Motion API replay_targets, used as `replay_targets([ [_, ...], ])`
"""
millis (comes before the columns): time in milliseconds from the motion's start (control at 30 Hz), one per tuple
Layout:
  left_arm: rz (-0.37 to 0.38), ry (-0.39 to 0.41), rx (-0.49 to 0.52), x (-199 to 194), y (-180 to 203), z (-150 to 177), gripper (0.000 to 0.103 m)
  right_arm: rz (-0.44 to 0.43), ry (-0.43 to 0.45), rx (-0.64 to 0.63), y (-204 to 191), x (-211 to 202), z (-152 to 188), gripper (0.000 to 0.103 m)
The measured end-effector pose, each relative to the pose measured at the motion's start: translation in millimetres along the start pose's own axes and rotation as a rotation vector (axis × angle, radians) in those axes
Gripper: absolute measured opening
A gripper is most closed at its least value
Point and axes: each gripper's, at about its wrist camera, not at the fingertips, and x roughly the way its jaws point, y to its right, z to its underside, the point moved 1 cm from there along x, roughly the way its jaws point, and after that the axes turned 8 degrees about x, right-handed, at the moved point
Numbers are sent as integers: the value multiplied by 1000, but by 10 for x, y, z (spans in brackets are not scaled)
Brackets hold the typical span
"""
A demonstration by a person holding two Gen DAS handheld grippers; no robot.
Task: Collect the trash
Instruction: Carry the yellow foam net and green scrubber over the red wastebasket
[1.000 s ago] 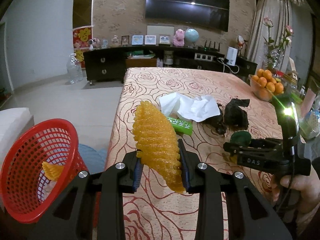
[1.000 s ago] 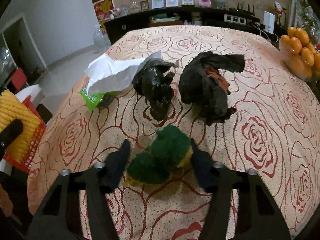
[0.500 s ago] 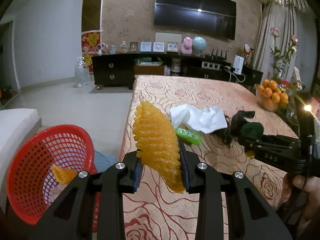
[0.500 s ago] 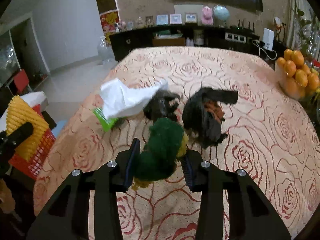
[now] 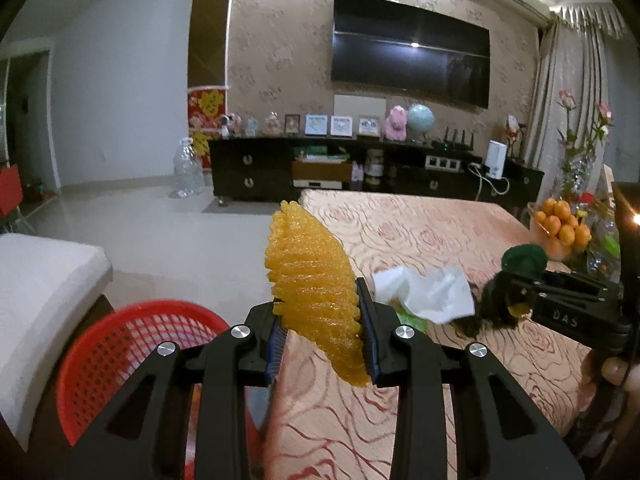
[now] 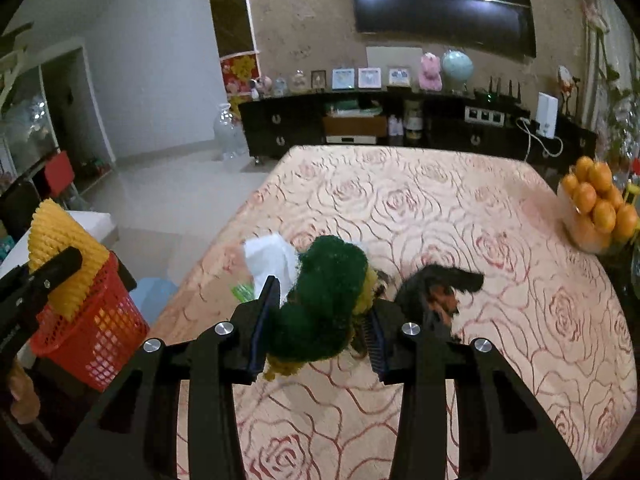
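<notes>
My left gripper (image 5: pixel 322 336) is shut on a yellow foam fruit net (image 5: pixel 312 280), held in the air near the table's left edge, above and right of the red basket (image 5: pixel 120 344). My right gripper (image 6: pixel 320 320) is shut on a green and yellow scouring sponge (image 6: pixel 324 300), lifted above the table. That sponge also shows in the left wrist view (image 5: pixel 524 260). A white tissue (image 5: pixel 424 292), a green wrapper (image 6: pixel 244 291) and black crumpled bags (image 6: pixel 436 288) lie on the table. The basket shows in the right wrist view (image 6: pixel 96 328) with the net (image 6: pixel 60 252) over it.
The table has a rose-patterned cloth (image 6: pixel 460 208). A bowl of oranges (image 6: pixel 600 208) stands at its right edge. A white seat (image 5: pixel 36 284) is left of the basket. A dark TV cabinet (image 5: pixel 360 172) lines the far wall.
Both grippers have risen. The right gripper closed on the sponge and lifted it off the table. The left gripper moved up and left with the net, nearer the basket.
</notes>
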Motion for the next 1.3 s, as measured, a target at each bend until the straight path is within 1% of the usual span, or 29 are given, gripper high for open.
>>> replay_targets([
  [100,-40,10,23,29,-79,-107,30,-8,14,-17,-91,-6,-84,39],
  [233,-75,37,18,22,-214,-203,30,-9,37,-42,-182,-4,-243,39],
  [333,-92,45,-7,44,-338,-168,30,-16,49,-54,-258,28,-345,39],
  [433,-96,18,-52,112,-481,-93,30,-27,52,-69,-354,78,-399,39],
  [500,-103,12,-64,120,-546,-75,30,-37,52,-77,-424,116,-425,39],
  [600,-116,11,-69,111,-612,-65,30,-61,48,-88,-537,182,-443,39],
  [800,-136,-18,-100,128,-767,29,30,-102,27,-115,-733,293,-432,39],
  [1067,-177,-43,-113,121,-898,111,30,-163,-8,-133,-958,461,-351,39],
  [1300,-229,-61,-120,17,-1072,104,30,-230,-26,-168,-1249,455,-335,39],
])
